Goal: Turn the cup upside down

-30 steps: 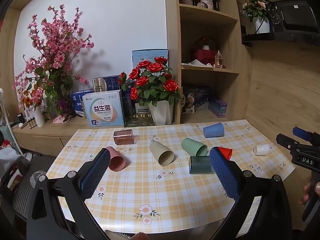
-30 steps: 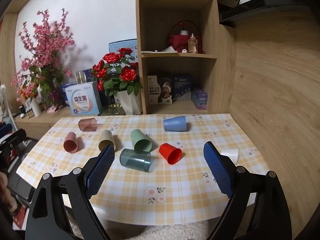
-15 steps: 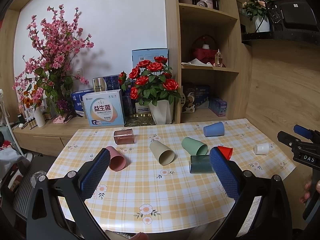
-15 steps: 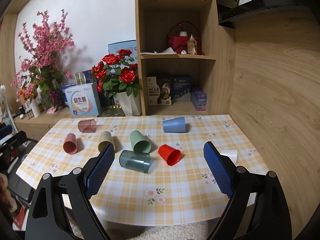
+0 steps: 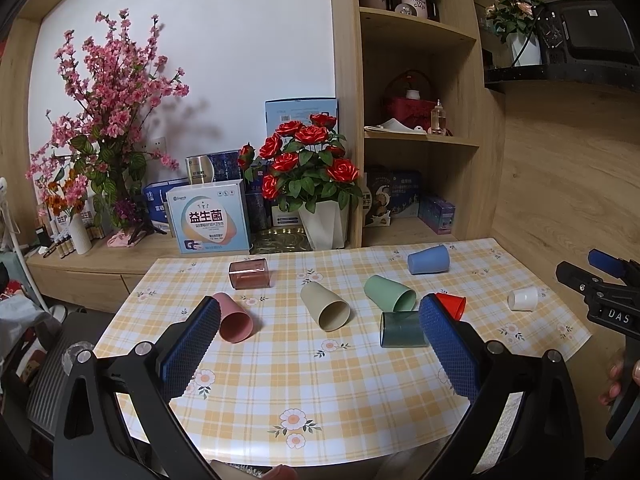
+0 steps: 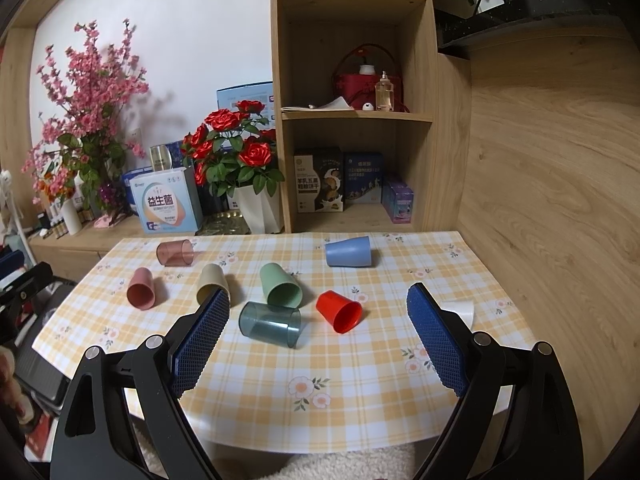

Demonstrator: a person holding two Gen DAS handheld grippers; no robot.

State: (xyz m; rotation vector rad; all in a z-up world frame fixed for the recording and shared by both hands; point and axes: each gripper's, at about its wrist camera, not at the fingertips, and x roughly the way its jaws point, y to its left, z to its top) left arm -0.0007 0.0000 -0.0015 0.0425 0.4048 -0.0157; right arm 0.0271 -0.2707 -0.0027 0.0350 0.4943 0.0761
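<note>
Eight cups lie on their sides on the checked tablecloth [image 6: 360, 392]; both grippers hover above its near edge, jaws spread wide and empty.

Landmark: the green cup [image 6: 280, 285], near the cloth's centre. The left gripper [image 5: 320, 332] and right gripper [image 6: 318, 330] hold nothing. The blue cup [image 6: 347, 252] lies behind and right of the green cup; the smoky teal tumbler [image 6: 270, 324] lies just in front of it. The beige cup [image 6: 213, 282] lies to its left, the pink cup [image 6: 141, 289] farther left, and the rose-tinted tumbler [image 6: 175, 253] behind and left. The red cup [image 6: 339, 311] lies front right. The small white cup [image 5: 523, 298] lies far right, well apart.
</note>
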